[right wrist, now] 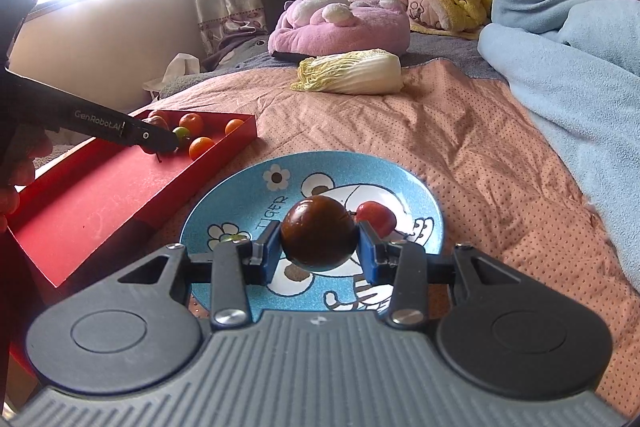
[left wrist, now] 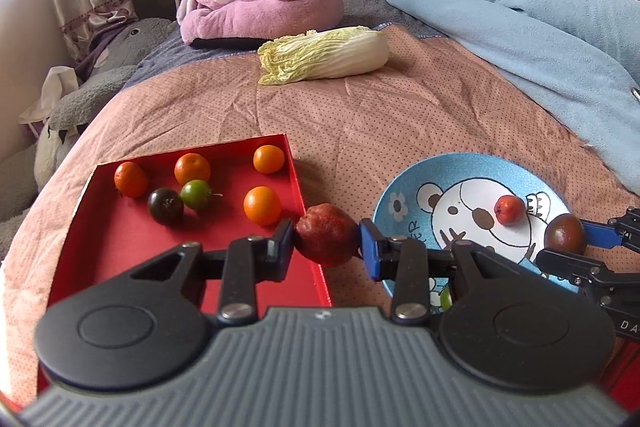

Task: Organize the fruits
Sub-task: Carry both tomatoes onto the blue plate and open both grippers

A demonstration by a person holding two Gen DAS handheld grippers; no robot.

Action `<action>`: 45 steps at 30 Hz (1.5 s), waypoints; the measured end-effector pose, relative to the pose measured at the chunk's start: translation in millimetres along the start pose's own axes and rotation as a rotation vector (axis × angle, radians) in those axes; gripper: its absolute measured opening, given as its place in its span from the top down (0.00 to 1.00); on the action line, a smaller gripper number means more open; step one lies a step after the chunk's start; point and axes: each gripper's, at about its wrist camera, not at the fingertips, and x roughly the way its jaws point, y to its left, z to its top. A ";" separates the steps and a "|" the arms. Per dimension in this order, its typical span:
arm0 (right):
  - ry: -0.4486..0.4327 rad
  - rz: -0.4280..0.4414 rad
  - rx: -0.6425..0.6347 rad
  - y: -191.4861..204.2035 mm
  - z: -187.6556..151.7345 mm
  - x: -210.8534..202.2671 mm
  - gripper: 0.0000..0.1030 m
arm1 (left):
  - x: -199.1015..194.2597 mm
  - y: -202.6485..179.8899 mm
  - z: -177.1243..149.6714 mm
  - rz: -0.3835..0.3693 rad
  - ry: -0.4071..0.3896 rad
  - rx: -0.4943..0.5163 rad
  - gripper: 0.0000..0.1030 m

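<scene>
My left gripper [left wrist: 327,239] is shut on a rough red fruit [left wrist: 326,238], held over the right edge of the red tray [left wrist: 120,247]. The tray holds several oranges [left wrist: 262,205], a green fruit [left wrist: 195,193] and a dark fruit [left wrist: 165,205]. My right gripper [right wrist: 318,247] is shut on a dark brown fruit [right wrist: 318,237] above the blue cartoon plate [right wrist: 240,183]. It also shows in the left wrist view [left wrist: 564,233]. A small red fruit [right wrist: 376,217] lies on the plate; it also shows in the left wrist view [left wrist: 509,209].
A napa cabbage [left wrist: 324,55] lies further back on the pink dotted bedspread [left wrist: 360,123]. A blue blanket [left wrist: 540,27] is heaped at the right. Pink plush toys [left wrist: 260,7] sit at the back. A small green fruit [right wrist: 230,238] lies at the plate's near left.
</scene>
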 end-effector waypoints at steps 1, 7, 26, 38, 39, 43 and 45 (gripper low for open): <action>-0.001 -0.002 0.008 -1.5 -0.4 -0.4 0.56 | 2.2 -4.0 0.8 -0.005 0.001 0.004 0.63; 0.015 -0.006 0.010 -2.0 -0.8 4.3 0.56 | 17.5 -19.9 0.3 -0.019 0.019 0.030 0.63; 0.084 -0.036 0.008 -6.7 -5.8 31.4 0.56 | 69.7 -45.7 0.6 -0.032 0.051 0.043 0.62; 0.109 -0.075 -0.015 -4.9 -9.0 39.2 0.56 | 66.0 -59.9 -5.5 -0.113 0.040 0.074 0.62; 0.108 -0.080 -0.016 -4.7 -9.2 39.4 0.56 | 67.4 -60.4 -6.9 -0.112 0.046 0.072 0.62; 0.101 -0.084 -0.008 -5.7 -9.4 38.6 0.54 | 64.6 -59.8 -11.0 -0.116 0.050 0.084 0.61; 0.086 -0.085 -0.003 -5.8 -8.9 36.5 0.43 | 60.8 -57.4 -11.5 -0.122 0.050 0.083 0.62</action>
